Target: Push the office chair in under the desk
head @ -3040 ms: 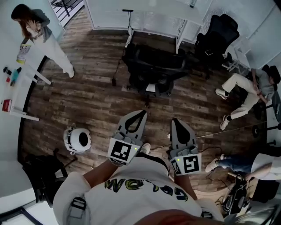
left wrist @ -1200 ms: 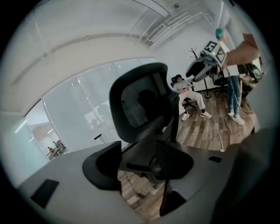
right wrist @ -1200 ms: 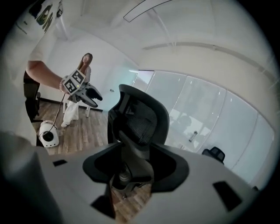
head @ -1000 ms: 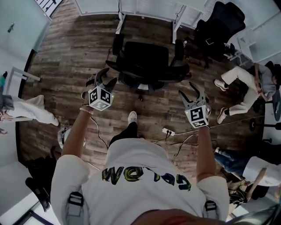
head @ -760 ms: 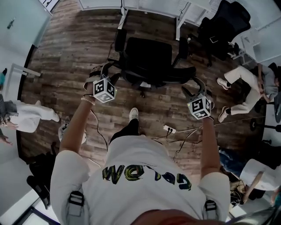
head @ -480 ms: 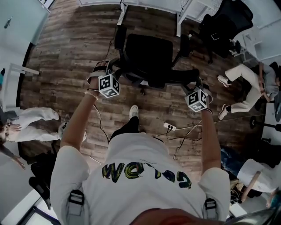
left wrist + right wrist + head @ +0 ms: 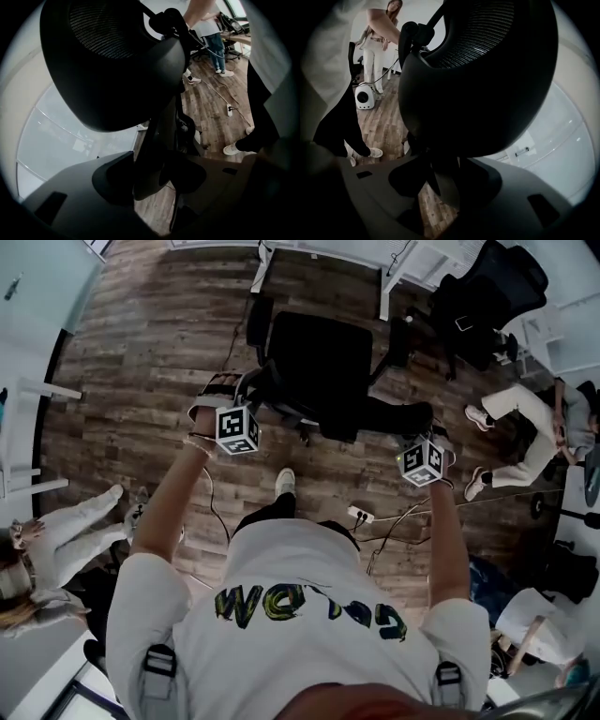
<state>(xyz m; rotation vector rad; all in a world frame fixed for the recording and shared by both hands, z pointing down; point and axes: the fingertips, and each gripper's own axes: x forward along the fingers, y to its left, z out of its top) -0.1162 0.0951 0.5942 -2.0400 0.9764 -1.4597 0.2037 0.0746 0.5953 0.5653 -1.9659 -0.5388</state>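
Note:
The black office chair (image 7: 319,357) stands on the wood floor just short of the white desk (image 7: 309,247) at the top of the head view. My left gripper (image 7: 225,392) is at the left edge of the chair's backrest and my right gripper (image 7: 420,427) is at its right edge. In the left gripper view the mesh backrest (image 7: 112,61) fills the frame, and its rim runs between the closing jaws of the left gripper (image 7: 150,174). The right gripper (image 7: 445,182) is closing round the backrest (image 7: 478,75) too, with floor showing beside the rim.
A second black chair (image 7: 480,298) stands at the back right, beside a seated person (image 7: 520,413). A power strip (image 7: 359,515) and cables lie on the floor by my feet. Another person (image 7: 56,540) stands at the left. White desk legs (image 7: 385,285) flank the chair.
Both grippers moved forward from beside the chair to the backrest's two edges, and the jaws now stand round its rim. The person at the left walked toward the lower left.

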